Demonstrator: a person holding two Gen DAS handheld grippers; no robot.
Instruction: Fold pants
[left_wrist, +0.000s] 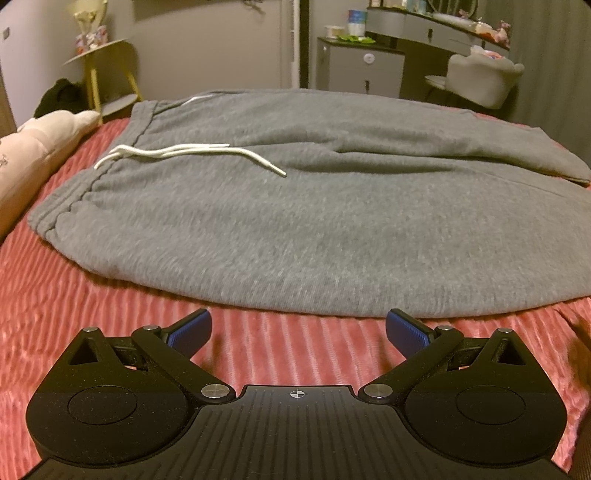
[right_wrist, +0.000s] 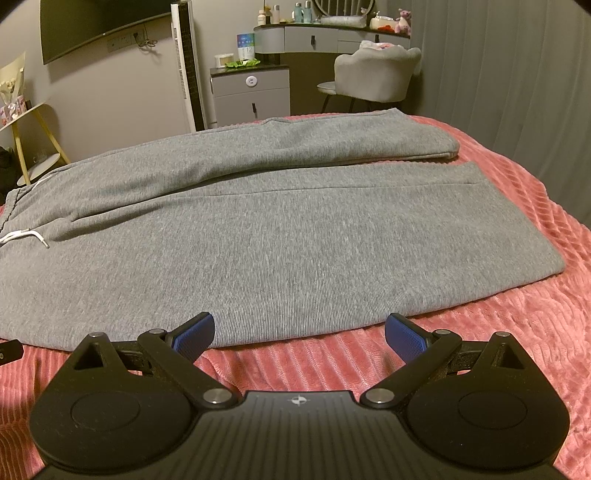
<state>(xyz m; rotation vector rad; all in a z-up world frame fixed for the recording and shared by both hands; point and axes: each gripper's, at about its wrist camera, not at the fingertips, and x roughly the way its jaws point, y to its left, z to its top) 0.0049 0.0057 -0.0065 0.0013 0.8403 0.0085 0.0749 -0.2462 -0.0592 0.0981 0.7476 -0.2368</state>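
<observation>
Grey sweatpants (left_wrist: 295, 221) lie flat across a pink ribbed bedspread (left_wrist: 92, 295), waistband to the left with a white drawstring (left_wrist: 177, 153) on top. In the right wrist view the two legs (right_wrist: 295, 229) run side by side toward the right, the far leg's cuff (right_wrist: 448, 147) slightly behind the near one. My left gripper (left_wrist: 298, 330) is open just short of the pants' near edge by the waist end, nothing between its blue pads (left_wrist: 190, 330). My right gripper (right_wrist: 299, 332) is open at the near leg's edge, its left pad (right_wrist: 194, 332) over the cloth.
A pale pink pillow (left_wrist: 33, 155) lies at the left of the bed. Beyond the bed stand a yellow side table (left_wrist: 99, 74), a grey cabinet (right_wrist: 251, 96), a dressing table (right_wrist: 317, 37) and a grey chair (right_wrist: 373, 74). Bedspread (right_wrist: 498, 332) shows around the pants.
</observation>
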